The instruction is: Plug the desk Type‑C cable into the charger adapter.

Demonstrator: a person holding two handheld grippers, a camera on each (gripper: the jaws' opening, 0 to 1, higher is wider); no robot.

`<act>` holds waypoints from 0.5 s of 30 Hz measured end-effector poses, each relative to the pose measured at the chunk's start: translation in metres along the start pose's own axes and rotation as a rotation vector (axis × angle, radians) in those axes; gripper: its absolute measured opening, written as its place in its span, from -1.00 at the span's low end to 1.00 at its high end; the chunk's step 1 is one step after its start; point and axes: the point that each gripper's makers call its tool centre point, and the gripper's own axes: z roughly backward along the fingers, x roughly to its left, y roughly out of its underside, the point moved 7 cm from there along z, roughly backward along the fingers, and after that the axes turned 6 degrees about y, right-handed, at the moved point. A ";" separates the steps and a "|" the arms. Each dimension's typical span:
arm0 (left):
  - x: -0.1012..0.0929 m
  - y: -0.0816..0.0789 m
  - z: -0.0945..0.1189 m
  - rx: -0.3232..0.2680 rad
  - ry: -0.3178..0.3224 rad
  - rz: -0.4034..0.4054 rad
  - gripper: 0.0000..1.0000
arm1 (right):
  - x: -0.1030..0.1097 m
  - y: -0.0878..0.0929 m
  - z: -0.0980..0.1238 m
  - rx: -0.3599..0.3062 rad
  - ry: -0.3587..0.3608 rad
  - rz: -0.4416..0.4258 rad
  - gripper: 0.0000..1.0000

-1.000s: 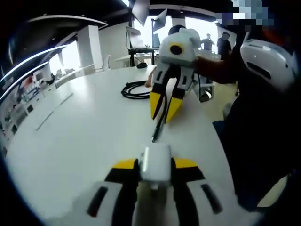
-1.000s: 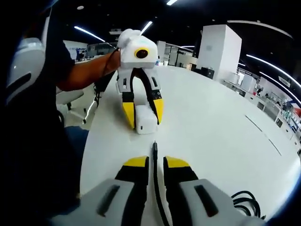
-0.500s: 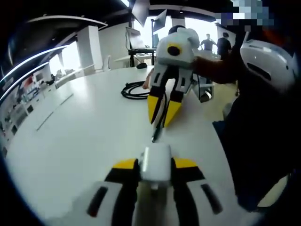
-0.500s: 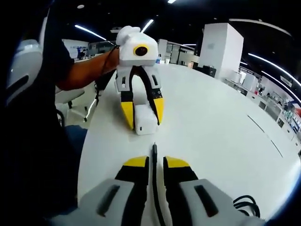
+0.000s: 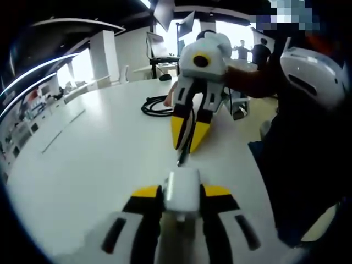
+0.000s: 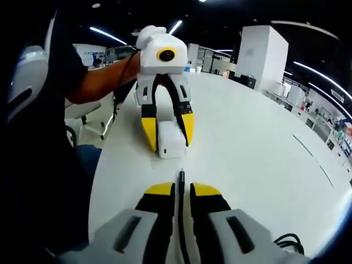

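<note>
My left gripper [image 5: 176, 192] is clamped on the white charger [image 5: 182, 190], which sits between its jaws with its face pointing forward. My right gripper [image 6: 181, 190] is closed on the black cable [image 6: 180, 220], the plug tip [image 6: 181, 175] poking out just ahead of its jaws. In the left gripper view the plug tip [image 5: 180, 160] hangs near the charger's front, a little apart, not yet in.

To do this well, I judge I should line the plug straight along the port's axis, level the tip with the slot, then ease in without twisting; a skewed approach could bend the tip or push the charger back in its grip. The port itself is too small to make out.

No containers are in sight. The rest of the cable lies coiled [image 5: 157, 104] on the white table [image 5: 93, 159] beyond the right gripper.
</note>
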 end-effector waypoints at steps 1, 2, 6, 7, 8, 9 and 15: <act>0.000 0.000 0.000 -0.001 0.000 0.000 -0.47 | 0.000 0.000 0.000 0.002 -0.002 0.000 -0.80; 0.000 0.000 0.000 -0.001 0.001 -0.001 -0.47 | 0.000 0.000 -0.001 0.002 -0.003 0.001 -0.81; 0.000 0.000 0.000 -0.002 0.004 -0.001 -0.47 | 0.000 0.001 -0.001 0.004 -0.007 -0.001 -0.82; 0.000 0.000 0.000 -0.002 0.004 -0.001 -0.47 | 0.001 0.001 -0.001 0.005 -0.008 -0.001 -0.82; 0.000 0.000 0.000 -0.002 0.005 -0.001 -0.47 | 0.001 0.001 -0.001 0.007 -0.009 -0.002 -0.83; 0.000 0.000 0.000 -0.003 0.006 -0.001 -0.47 | 0.000 0.001 -0.002 0.007 -0.010 -0.002 -0.83; 0.000 0.000 0.000 -0.006 0.010 -0.001 -0.47 | 0.001 0.000 -0.002 0.008 -0.018 -0.005 -0.86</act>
